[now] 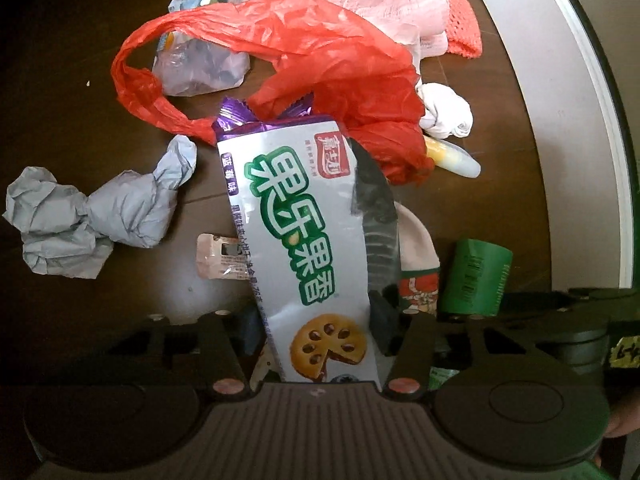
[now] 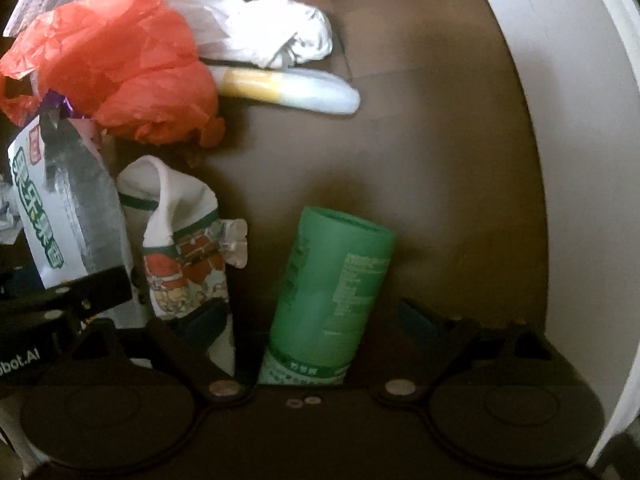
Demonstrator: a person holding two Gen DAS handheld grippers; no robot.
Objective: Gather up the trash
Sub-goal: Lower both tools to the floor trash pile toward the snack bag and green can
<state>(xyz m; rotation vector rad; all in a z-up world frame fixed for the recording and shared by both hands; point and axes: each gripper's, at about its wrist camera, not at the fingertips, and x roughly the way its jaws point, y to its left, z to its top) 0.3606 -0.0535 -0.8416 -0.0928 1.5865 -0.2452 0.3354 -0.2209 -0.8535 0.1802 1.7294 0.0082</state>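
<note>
My left gripper point(image 1: 316, 320) is shut on a white and purple biscuit wrapper point(image 1: 304, 240), held above the dark wooden table point(image 1: 80, 60). The wrapper also shows at the left of the right wrist view point(image 2: 68, 216). My right gripper point(image 2: 316, 320) is open, with a green cylindrical tube point(image 2: 332, 292) lying between its fingers; the tube also shows in the left wrist view point(image 1: 476, 280). A red plastic bag point(image 1: 312, 72) lies behind the wrapper.
Crumpled grey paper point(image 1: 88, 216), a clear plastic bag point(image 1: 200, 68), pink mesh point(image 1: 380, 4), white cloth point(image 1: 444, 116), a yellow-white tube point(image 2: 288, 88) and a printed sock point(image 2: 184, 248) litter the table. A white wall point(image 2: 560, 120) borders the right side.
</note>
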